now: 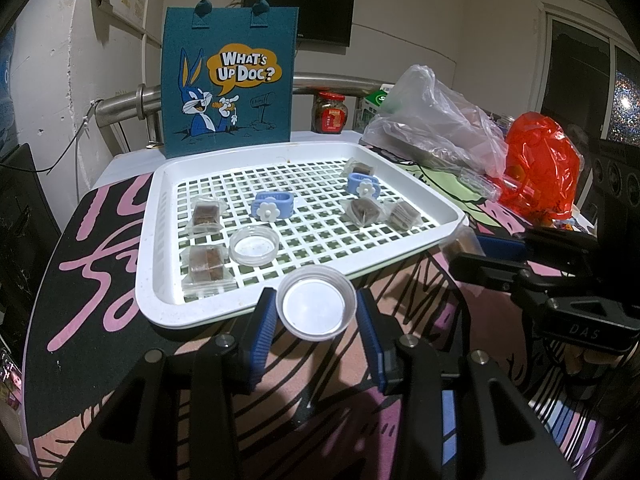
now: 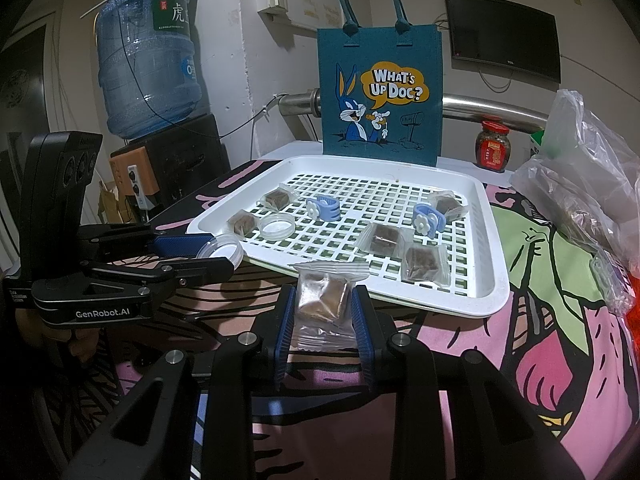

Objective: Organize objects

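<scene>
My left gripper (image 1: 316, 312) is shut on a clear plastic lid (image 1: 316, 306), held just in front of the white slotted tray (image 1: 160, 280); the lid also shows in the right wrist view (image 2: 222, 250). My right gripper (image 2: 324, 308) is shut on a wrapped brown candy (image 2: 322, 300) at the tray's near edge (image 2: 496, 300). On the tray lie a second clear lid (image 1: 254, 246), two blue flower clips (image 1: 272, 206) (image 1: 362, 186) and several wrapped brown candies (image 1: 206, 266).
A blue Bugs Bunny tote bag (image 1: 230, 84) stands behind the tray. A clear plastic bag (image 1: 436, 128), a red plastic bag (image 1: 540, 164) and a jar (image 1: 330, 112) sit at the right. A water jug (image 2: 148, 60) stands at the far left.
</scene>
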